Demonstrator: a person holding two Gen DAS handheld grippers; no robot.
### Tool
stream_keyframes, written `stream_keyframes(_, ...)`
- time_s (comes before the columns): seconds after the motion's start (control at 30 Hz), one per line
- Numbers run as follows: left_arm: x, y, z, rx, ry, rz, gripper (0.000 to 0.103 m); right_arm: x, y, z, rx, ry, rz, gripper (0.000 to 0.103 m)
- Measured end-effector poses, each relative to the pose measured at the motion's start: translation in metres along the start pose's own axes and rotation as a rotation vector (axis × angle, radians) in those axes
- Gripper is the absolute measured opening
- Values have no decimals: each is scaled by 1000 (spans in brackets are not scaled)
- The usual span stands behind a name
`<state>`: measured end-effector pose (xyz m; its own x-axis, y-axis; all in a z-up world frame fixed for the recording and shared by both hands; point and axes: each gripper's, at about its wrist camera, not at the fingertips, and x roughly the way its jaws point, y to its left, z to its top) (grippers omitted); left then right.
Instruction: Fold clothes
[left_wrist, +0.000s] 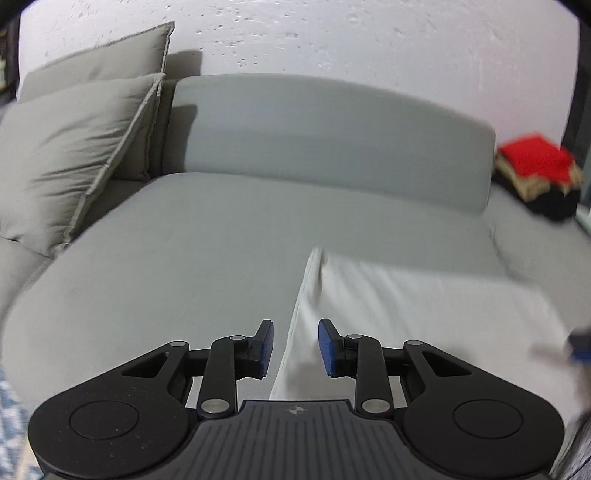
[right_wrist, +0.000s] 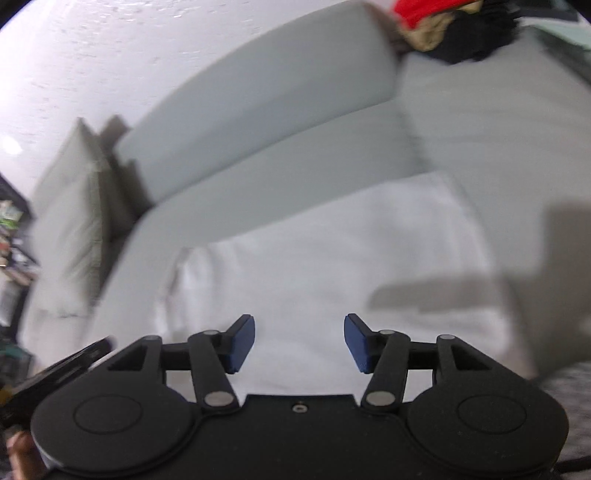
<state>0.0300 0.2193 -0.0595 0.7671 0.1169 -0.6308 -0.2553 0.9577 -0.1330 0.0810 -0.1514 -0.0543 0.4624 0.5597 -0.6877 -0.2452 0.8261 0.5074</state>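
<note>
White garment (right_wrist: 332, 258), seemingly soft and limp through blur, best taken at its edges; left gripper (left_wrist: 295, 349) narrowly parted, right gripper (right_wrist: 299, 343) wider, nothing held.

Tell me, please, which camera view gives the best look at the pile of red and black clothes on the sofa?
The left wrist view: the pile of clothes sits whole at the right, beside the sofa backrest, with red on top, tan in between and black beneath. In the right wrist view the pile is blurred and cut off by the top edge.
</note>
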Motion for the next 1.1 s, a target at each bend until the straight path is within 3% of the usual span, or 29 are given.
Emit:
stream_keyframes(0.1, 36, 15, 21, -113, 37, -105, 28, 28, 12, 1, -2, 29, 37, 48)
stream_keyframes(0.27, 96, 25, 41, -181, 80, -120, 28, 65, 23, -18, 20, 126, 12, 46)
stream_keyframes(0.4, 129, 32, 56, -266, 127, -210, 28, 75, 25, -25, -6, 122, -28, 46)
stream_keyframes(0.6, 165, 24, 72, -229, 184, -237, 28, 79, 32, -19, -66, 126, -101, 46)
stream_keyframes(0.77, 180, 11, 78, -182, 221, -249, 28, 84, 19, -13, 10, 144, -56, 46)
stream_keyframes(0.83, 188, 9, 79, -172, 245, -235, 19, 84, 17, -12, 25, 150, -52, 47)
stream_keyframes(0.97, 204, 8, 79, -180, 289, -206, 14, 85, 20, -13, 7, 153, -56, 48)
stream_keyframes(1.1, 216, 26, 76, -288, 305, -224, 3, 85, 22, -14, -5, 152, -57, 51)
